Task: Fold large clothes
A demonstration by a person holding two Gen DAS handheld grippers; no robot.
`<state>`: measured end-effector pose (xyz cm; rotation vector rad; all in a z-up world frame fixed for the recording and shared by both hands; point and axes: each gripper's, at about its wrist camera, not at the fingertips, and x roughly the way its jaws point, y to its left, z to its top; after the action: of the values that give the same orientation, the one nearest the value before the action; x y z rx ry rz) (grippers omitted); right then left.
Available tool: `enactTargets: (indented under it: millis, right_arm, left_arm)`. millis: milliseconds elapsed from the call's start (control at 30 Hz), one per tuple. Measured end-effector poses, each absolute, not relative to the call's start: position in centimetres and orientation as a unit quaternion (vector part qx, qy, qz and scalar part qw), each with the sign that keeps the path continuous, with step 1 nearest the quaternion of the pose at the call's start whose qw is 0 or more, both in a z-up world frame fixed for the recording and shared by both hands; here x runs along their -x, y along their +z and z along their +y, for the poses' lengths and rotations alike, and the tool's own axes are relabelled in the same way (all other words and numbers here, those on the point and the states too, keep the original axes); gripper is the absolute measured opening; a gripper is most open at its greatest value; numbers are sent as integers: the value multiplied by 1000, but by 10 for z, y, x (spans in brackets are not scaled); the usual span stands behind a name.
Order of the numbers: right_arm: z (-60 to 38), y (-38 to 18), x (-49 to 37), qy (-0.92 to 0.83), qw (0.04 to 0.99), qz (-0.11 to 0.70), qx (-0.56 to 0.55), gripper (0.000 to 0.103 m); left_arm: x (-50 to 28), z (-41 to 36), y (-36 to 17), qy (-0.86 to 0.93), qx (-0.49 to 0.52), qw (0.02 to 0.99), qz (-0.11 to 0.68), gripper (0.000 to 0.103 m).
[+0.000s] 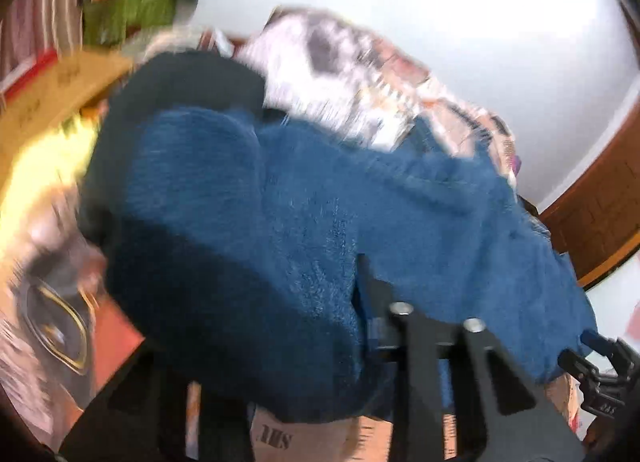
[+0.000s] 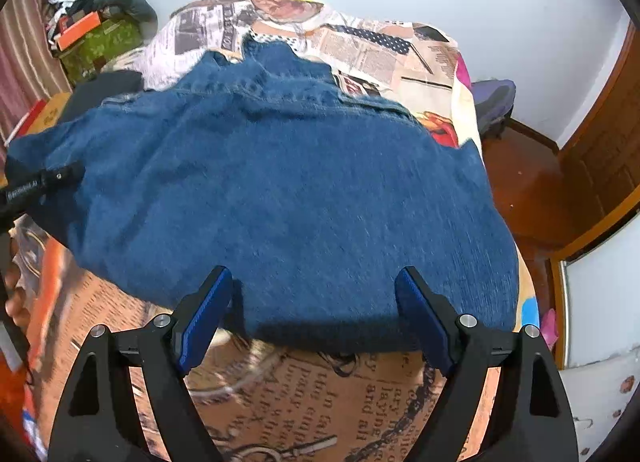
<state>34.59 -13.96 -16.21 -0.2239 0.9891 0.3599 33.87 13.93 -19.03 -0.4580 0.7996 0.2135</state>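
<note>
A blue denim garment [image 2: 288, 182] lies on a bed covered with a newspaper-print sheet [image 2: 360, 46]. My right gripper [image 2: 316, 290] is open and empty, its blue-padded fingers [image 2: 208, 314] spread at the garment's near edge. In the left wrist view the denim [image 1: 304, 222] bulges over the camera and covers the left finger; the right finger [image 1: 372, 302] presses against the fold. My left gripper [image 1: 360, 326] looks shut on the denim. The left gripper also shows at the garment's left edge in the right wrist view [image 2: 44, 182]. The right gripper shows in the left wrist view [image 1: 600, 366].
A green box [image 2: 100, 46] with clutter stands at the far left by a striped curtain [image 2: 24, 62]. A cardboard box [image 1: 52, 98] sits left of the bed. A wooden door [image 2: 604, 150] and brown floor [image 2: 528, 190] lie to the right. A dark item [image 2: 108, 90] lies behind the denim.
</note>
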Motion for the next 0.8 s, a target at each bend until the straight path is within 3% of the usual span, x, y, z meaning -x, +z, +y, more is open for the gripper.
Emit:
enactTargets:
  millis: [67, 400, 800]
  right_arm:
    - [-133, -150, -345, 180, 863, 460, 106, 82]
    - [-71, -119, -347, 254, 865, 420, 105, 82]
    - [-1, -201, -351, 326, 782, 520, 110, 82]
  left_arm:
    - [-334, 138, -168, 91, 228, 900, 360, 19]
    - [-304, 136, -63, 78, 182, 950, 243, 12]
    - [-309, 123, -82, 87, 120, 952, 266, 12]
